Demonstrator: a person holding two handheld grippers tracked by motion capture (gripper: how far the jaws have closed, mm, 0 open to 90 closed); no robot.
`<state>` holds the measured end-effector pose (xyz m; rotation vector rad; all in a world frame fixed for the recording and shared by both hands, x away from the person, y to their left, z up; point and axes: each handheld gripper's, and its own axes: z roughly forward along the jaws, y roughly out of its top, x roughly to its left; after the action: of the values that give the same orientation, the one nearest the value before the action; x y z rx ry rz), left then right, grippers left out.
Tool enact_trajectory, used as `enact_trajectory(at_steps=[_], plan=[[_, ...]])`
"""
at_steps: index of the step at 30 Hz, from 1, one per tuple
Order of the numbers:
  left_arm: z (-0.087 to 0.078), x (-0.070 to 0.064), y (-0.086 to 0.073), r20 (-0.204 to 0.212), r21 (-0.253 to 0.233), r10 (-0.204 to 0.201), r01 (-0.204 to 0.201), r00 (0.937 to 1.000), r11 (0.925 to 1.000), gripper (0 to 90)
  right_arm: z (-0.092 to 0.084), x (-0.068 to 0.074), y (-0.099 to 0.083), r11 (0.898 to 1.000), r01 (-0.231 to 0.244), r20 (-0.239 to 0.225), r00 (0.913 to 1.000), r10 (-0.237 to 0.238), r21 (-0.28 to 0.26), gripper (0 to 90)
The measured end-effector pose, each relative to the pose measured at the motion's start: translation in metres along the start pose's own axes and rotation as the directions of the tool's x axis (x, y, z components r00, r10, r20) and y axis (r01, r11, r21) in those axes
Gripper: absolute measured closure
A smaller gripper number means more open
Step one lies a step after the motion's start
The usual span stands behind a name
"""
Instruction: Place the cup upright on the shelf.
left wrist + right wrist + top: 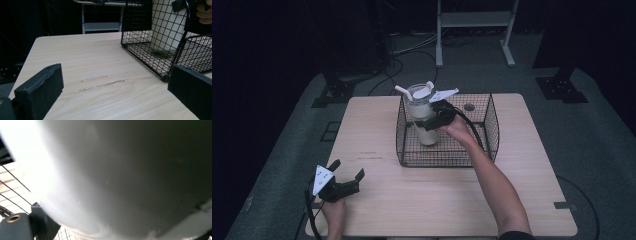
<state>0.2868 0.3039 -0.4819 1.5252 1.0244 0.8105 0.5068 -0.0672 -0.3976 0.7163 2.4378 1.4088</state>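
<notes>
A tall white cup (424, 122) with a lid and a straw (402, 92) stands tilted inside a black wire basket (447, 162) at the back middle of the wooden table (422, 200). My right gripper (432, 120) reaches over the basket and is shut on the cup's side. In the right gripper view the cup (120, 175) sits pressed close, with one of the fingers (41, 222) at its lower left. My left gripper (347, 169) rests open near the table's front left corner, with nothing between its jaws. From the left gripper (116, 91) I see the basket (145, 57) and the cup (165, 30).
A small round hole (469, 106) is in the table behind the basket. Beyond the table stand a white metal frame (474, 20), black stand bases (337, 90) and cables (397, 65) on the grey floor. Faint marks (105, 83) streak the wood ahead of the left gripper.
</notes>
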Motion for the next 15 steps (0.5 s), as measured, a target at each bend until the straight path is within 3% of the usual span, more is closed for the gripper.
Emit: enact_trajectory(at_steps=[7, 15], plan=[[0.0001, 0.0003, 0.0000, -0.003, -0.001, -0.006, 0.006, 1.0000, 1.0000, 0.0, 0.0071, -0.0049, -0.0059, 1.000, -0.012, 0.037, 0.9992, 0.011, 0.022, 8.5], [-0.0001, 0.0011, 0.0001, 0.002, -0.002, -0.015, 0.015, 0.9999, 0.9999, 0.0, 0.0099, -0.0063, -0.0083, 1.000, -0.029, 0.017, 0.9995, 0.028, 0.010, 8.5]])
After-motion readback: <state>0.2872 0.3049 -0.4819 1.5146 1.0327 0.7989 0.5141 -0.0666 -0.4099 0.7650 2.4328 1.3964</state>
